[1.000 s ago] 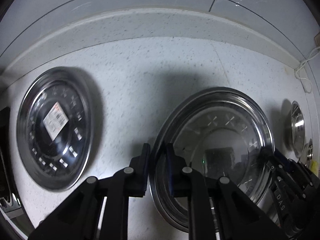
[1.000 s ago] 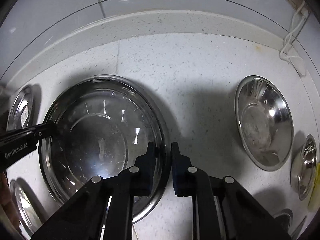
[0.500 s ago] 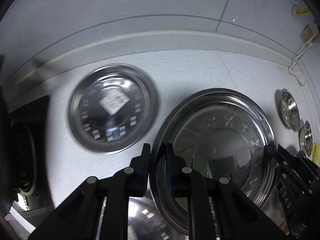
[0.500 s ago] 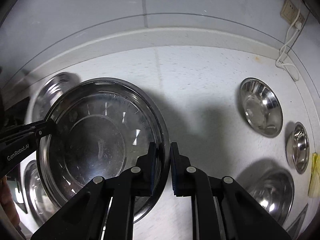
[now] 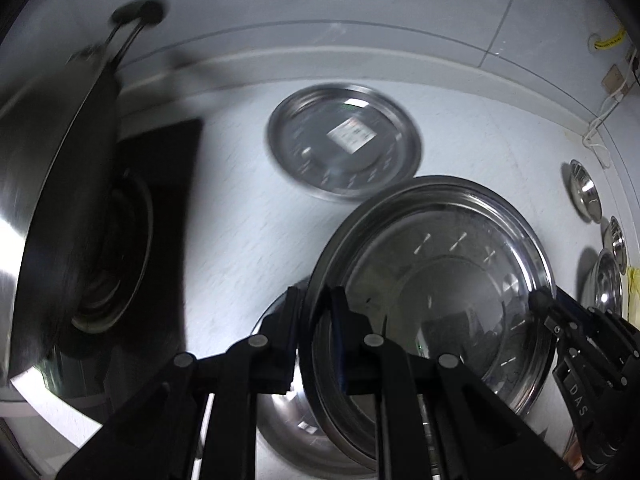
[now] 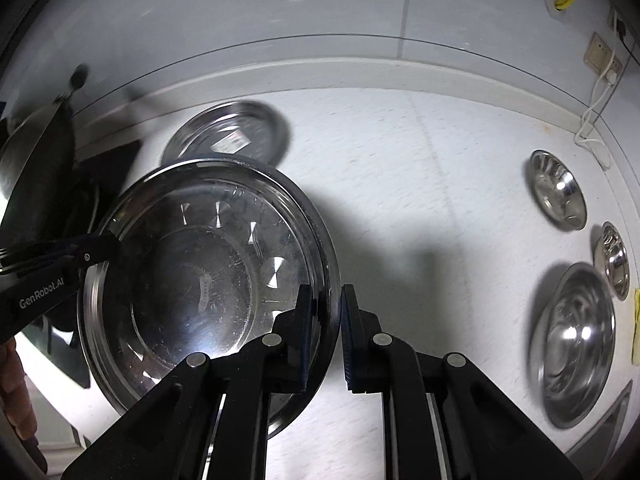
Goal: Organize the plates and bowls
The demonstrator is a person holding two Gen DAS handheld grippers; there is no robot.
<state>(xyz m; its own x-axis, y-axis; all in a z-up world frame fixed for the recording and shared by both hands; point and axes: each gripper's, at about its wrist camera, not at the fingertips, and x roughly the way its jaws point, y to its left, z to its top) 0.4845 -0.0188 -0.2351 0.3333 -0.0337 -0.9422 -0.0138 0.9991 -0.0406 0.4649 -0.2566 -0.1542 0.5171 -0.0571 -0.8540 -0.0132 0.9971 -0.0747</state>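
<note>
Left hand-held gripper (image 5: 316, 340) and right hand-held gripper (image 6: 326, 336) clamped on opposite rims of steel plate (image 6: 192, 280), concave side up

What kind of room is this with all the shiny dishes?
Probably a kitchen. A white speckled countertop holds steel bowls and a stickered plate, a dark stove burner sits at its left end, and a tiled wall runs behind.

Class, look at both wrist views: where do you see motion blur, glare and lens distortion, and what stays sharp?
Left wrist view: the labelled plate and the wok are smeared by motion, while the held plate and left gripper stay sharp. Right wrist view: glare flares on the held plate, and the fisheye bends the counter edge into an arc.
</note>
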